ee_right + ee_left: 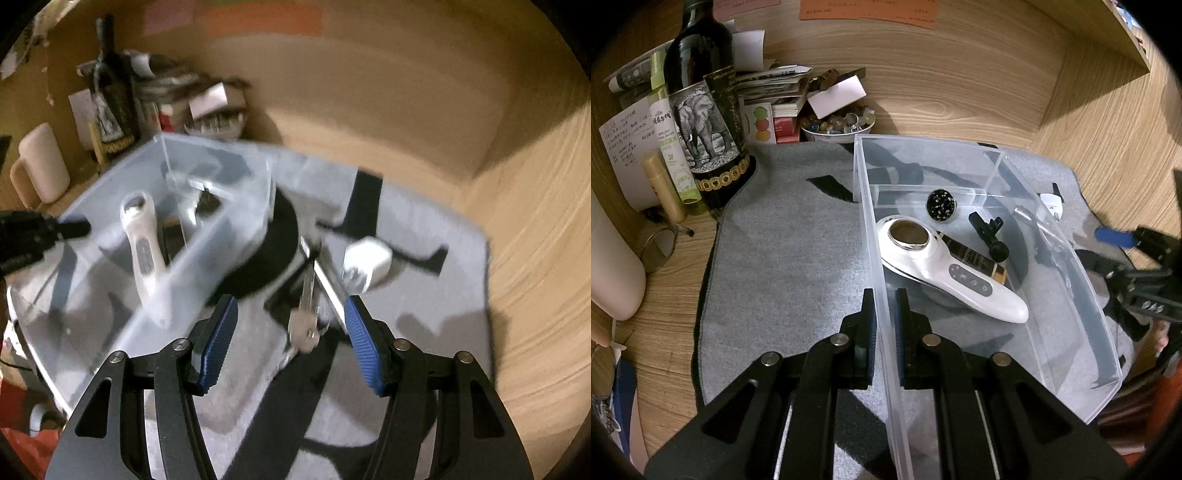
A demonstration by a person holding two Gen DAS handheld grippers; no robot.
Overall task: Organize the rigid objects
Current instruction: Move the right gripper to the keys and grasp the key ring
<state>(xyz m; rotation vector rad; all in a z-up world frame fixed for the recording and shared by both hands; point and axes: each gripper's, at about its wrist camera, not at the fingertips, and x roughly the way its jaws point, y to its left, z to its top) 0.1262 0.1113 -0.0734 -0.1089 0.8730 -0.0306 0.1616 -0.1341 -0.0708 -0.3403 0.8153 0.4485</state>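
Observation:
A clear plastic bin (1082, 295) stands on a grey mat (783, 258). It holds a white handheld device (945, 269), a brown tube (975, 258), a black clip (988, 232) and a round black speckled piece (940, 205). My left gripper (885, 306) is shut on the bin's left wall. My right gripper (290, 325) is open over a silver key (304, 325) on the mat, beside a metal bar (327, 280) and a white charger plug (367, 262). The bin (207, 236) is to its left. The right wrist view is blurred.
A dark bottle with an elephant label (701, 122), tubes, papers and a bowl of stones (836, 125) crowd the back left corner. A beige mug (40, 166) stands left. Wooden walls close the back and right.

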